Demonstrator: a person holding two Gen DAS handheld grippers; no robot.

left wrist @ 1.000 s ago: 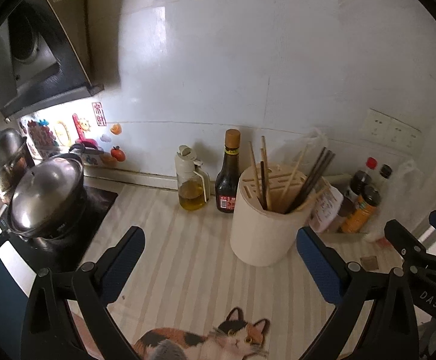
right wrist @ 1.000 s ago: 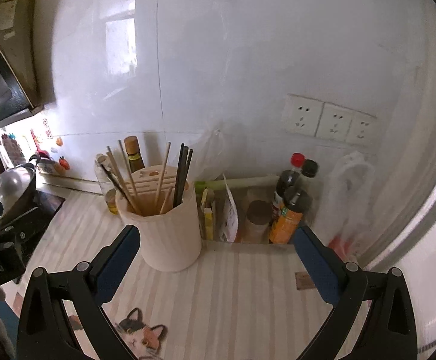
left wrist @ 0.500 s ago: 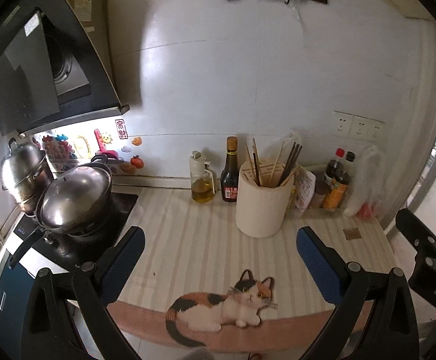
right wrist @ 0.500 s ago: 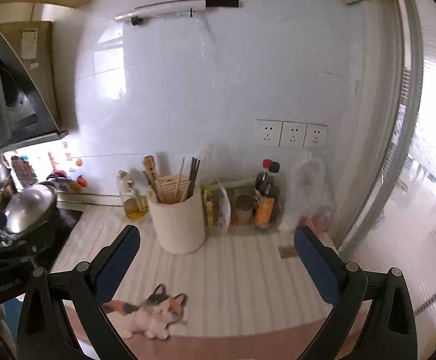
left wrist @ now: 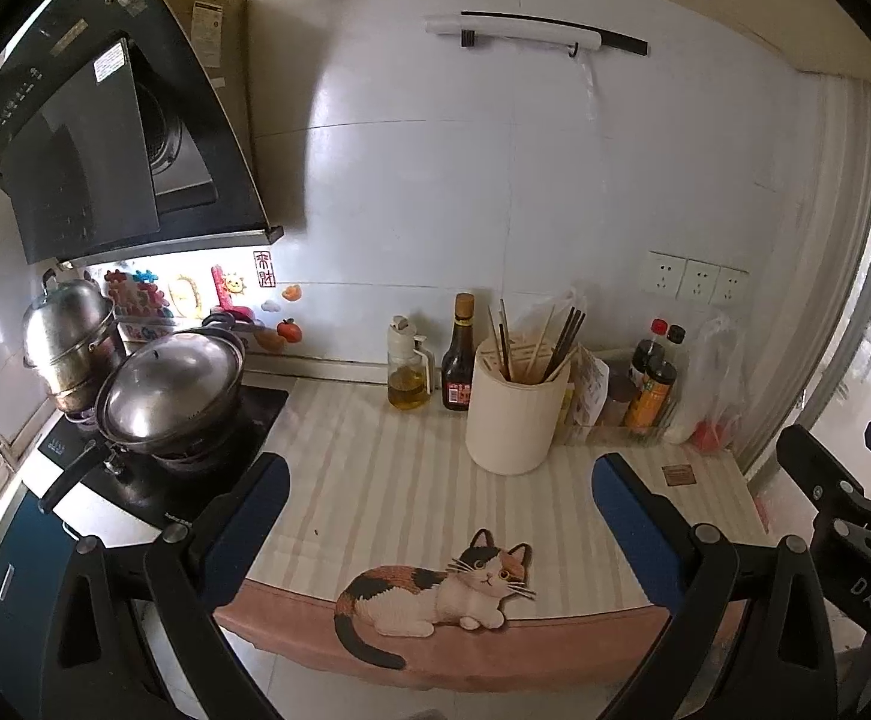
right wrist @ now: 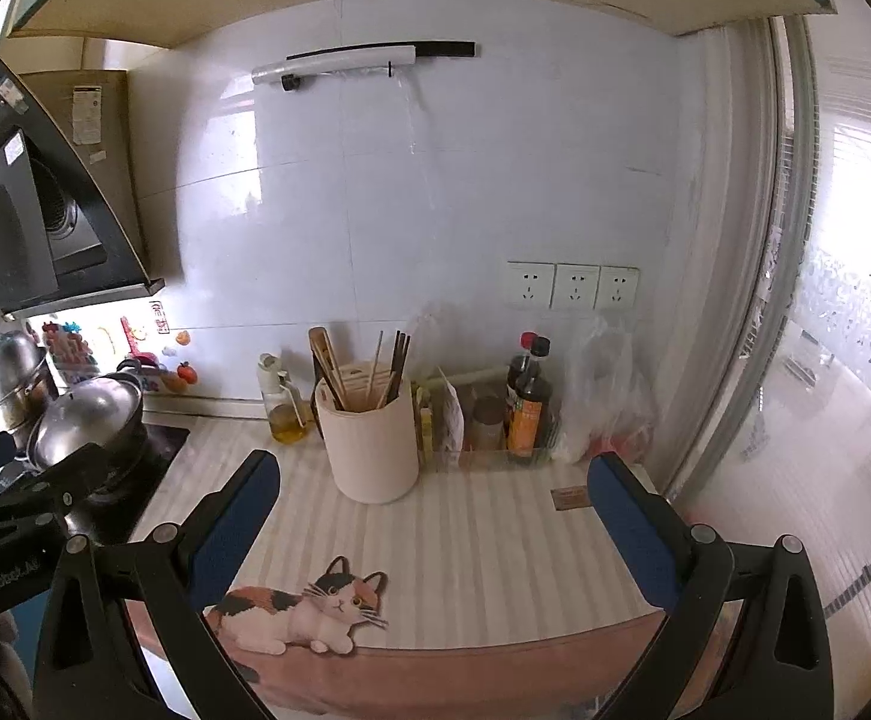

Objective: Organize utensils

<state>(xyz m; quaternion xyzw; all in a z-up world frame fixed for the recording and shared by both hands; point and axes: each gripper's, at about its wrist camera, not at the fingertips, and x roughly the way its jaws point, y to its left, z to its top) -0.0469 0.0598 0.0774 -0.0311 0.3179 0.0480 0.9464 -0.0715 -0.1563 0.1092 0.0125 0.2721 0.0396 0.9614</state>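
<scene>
Both grippers, left (left wrist: 438, 516) and right (right wrist: 432, 513), are spread wide and holding nothing, hovering off the counter's (left wrist: 375, 480) front edge. Chopsticks (right wrist: 387, 369) stand in the holder (right wrist: 371, 450) near the back wall, their lower ends hidden inside. Bottles (right wrist: 528, 402) right of it are half buried behind bags, labels unreadable.

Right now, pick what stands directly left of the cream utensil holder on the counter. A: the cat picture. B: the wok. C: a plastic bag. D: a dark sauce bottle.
D: in the left wrist view the dark sauce bottle stands just left of the utensil holder, with the oil dispenser further left.
</scene>
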